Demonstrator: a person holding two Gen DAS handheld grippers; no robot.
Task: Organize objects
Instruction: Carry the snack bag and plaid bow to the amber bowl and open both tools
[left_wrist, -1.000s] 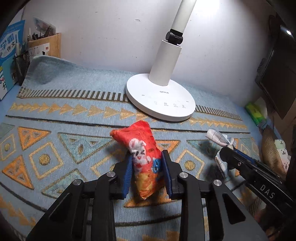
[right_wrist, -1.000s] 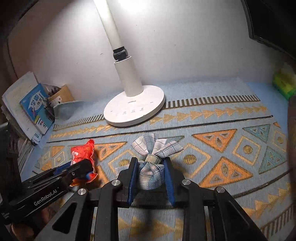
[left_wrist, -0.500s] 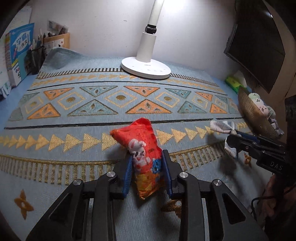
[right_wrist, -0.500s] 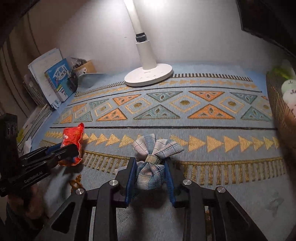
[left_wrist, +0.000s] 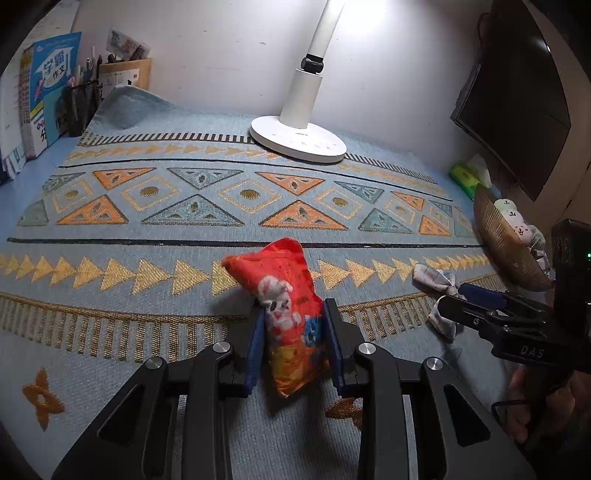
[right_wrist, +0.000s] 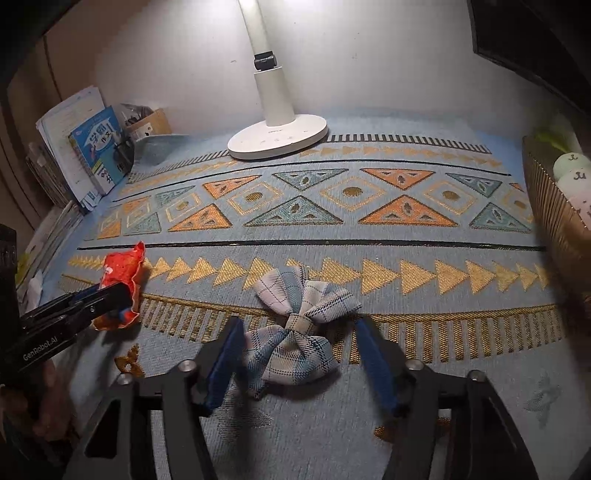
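— On the patterned blue cloth (right_wrist: 406, 229), near its front edge, both tools are working. The left gripper (left_wrist: 293, 339) has its two blue pads pressed tight against the sides of a red snack bag (left_wrist: 286, 306), which stands up between them, tilted a little to the left

— And the other one?

— The right gripper (right_wrist: 303, 354) is spread wide. Its fingers (right_wrist: 221, 365) stand apart on either side of a plaid bow (right_wrist: 299, 332), and the bow lies flat on the cloth between them; the right finger is clear of it, but I can't tell whether the left pad brushes the fabric

— Where are the two in relation to each other?

— Side by side, the bag to the left of the bow, near but not touching. Both sit over the row of gold stripes, just below the band of gold triangles

— What else is around?

— A white lamp (right_wrist: 277, 136) stands at the back by the wall. A wicker basket (left_wrist: 506, 247) with small plush toys (left_wrist: 517, 225) is at the right edge, and books (right_wrist: 99, 147) lean in the far left corner
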